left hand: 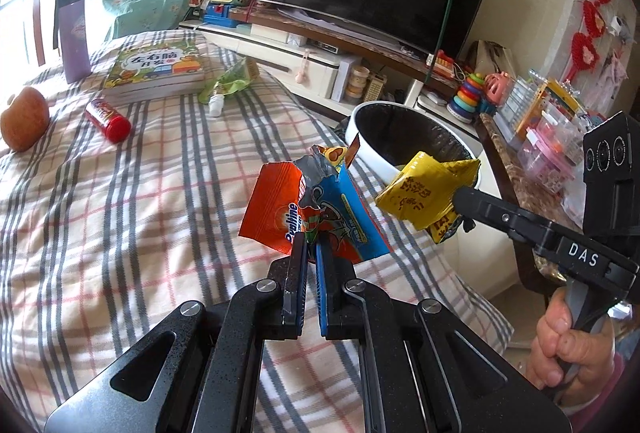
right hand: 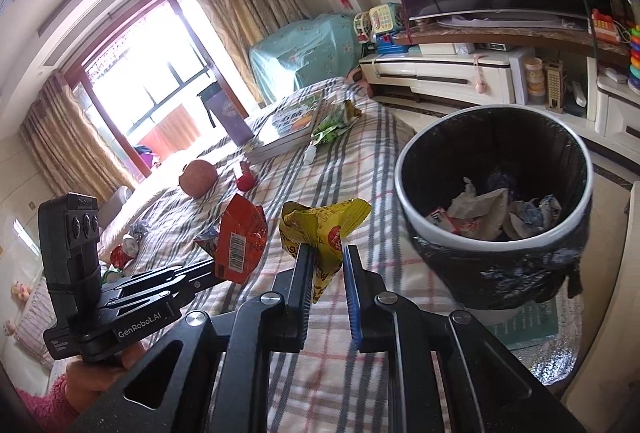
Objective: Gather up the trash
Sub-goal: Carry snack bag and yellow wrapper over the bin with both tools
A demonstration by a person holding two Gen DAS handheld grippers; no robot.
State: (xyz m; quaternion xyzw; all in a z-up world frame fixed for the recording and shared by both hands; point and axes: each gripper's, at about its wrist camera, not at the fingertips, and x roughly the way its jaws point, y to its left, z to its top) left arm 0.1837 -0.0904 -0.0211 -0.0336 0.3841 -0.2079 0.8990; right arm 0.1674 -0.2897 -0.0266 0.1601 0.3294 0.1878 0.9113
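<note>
Left wrist | left tongs (left hand: 311, 243) clamp orange wrapper (left hand: 276, 211) | right tongs (right hand: 329, 253) clamp yellow wrapper (right hand: 320, 229)

Bed (left hand: 120, 213), plaid cover. Lying on it: book stack (left hand: 154, 73) toward the far edge, green wrapper (left hand: 230, 81) and white bottle (left hand: 216, 105) beside it, red can (left hand: 108, 121), apple (left hand: 24, 125) at the left edge.

Bed cover (left hand: 120, 193): white w/ grey & pink plaid. Wrapper (left hand: 276, 209) ctr frame: orange & blue. Other wrapper (left hand: 424, 193) to its right: yellow, dark print. Bin (right hand: 496, 233) at right of right-wrist view: white rim, black liner. Tube (left hand: 108, 121) at left: red. Book (left hand: 156, 69) upper left: green cover.
</note>
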